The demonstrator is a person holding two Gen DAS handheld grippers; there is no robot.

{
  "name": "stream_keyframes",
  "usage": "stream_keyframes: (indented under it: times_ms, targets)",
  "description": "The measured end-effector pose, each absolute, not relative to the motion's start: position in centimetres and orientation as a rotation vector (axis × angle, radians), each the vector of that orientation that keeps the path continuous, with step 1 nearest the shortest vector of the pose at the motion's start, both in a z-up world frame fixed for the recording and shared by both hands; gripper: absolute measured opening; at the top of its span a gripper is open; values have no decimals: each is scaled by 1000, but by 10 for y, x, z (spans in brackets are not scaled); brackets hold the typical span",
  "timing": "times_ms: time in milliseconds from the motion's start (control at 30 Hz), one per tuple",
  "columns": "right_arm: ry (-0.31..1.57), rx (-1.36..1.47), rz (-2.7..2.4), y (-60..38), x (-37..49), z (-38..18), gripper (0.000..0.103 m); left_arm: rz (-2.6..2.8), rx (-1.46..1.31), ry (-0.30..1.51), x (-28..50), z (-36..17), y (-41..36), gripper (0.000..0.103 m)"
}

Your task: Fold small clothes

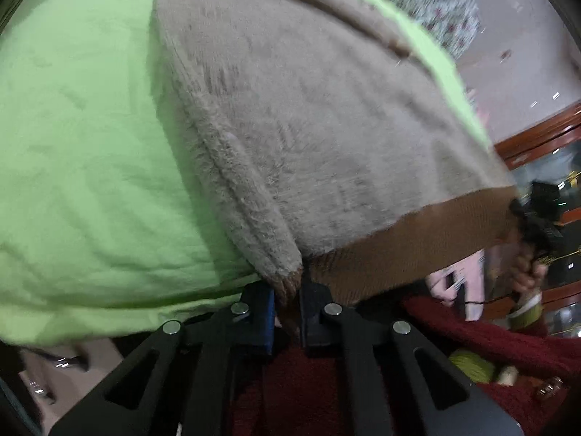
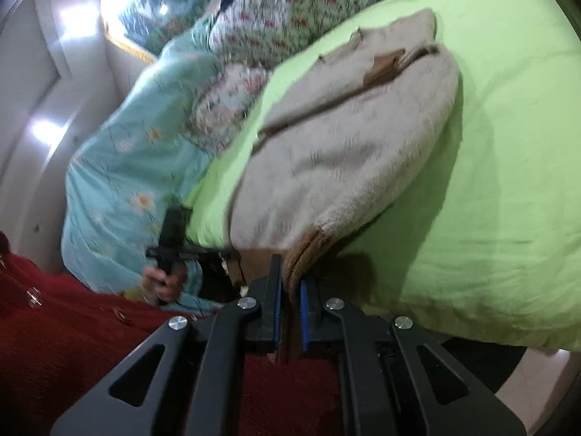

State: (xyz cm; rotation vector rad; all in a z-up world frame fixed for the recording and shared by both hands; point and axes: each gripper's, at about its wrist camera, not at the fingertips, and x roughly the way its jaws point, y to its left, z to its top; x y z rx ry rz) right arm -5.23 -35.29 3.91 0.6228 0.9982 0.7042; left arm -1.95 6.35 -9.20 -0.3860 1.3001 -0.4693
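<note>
A fuzzy beige sweater (image 1: 308,116) with a brown ribbed hem (image 1: 417,243) lies on a lime green sheet (image 1: 72,145). In the left wrist view my left gripper (image 1: 288,290) is shut on the sleeve cuff and hem corner at the sheet's near edge. In the right wrist view the same sweater (image 2: 345,145) stretches away from me, and my right gripper (image 2: 292,278) is shut on the brown hem (image 2: 308,247) at its other corner. Each view also shows the hand (image 2: 163,279) that holds the opposite gripper, at the far end of the hem.
Floral quilts (image 2: 308,3) and a light blue daisy blanket (image 2: 120,181) are piled beyond the green sheet (image 2: 490,181). The person's dark red knit sleeve (image 2: 54,327) fills the near foreground. Wooden furniture (image 1: 537,138) and pale floor (image 1: 515,54) lie off the bed's edge.
</note>
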Motion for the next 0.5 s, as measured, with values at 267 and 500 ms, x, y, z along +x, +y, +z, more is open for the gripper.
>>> stream_keyframes:
  times_ms: [267, 500]
  targets:
    - [899, 780, 668, -379, -47, 42, 9, -507, -602, 997, -35, -37, 100, 8]
    - [738, 753, 688, -380, -10, 94, 9, -495, -630, 781, 1, 31, 113, 7]
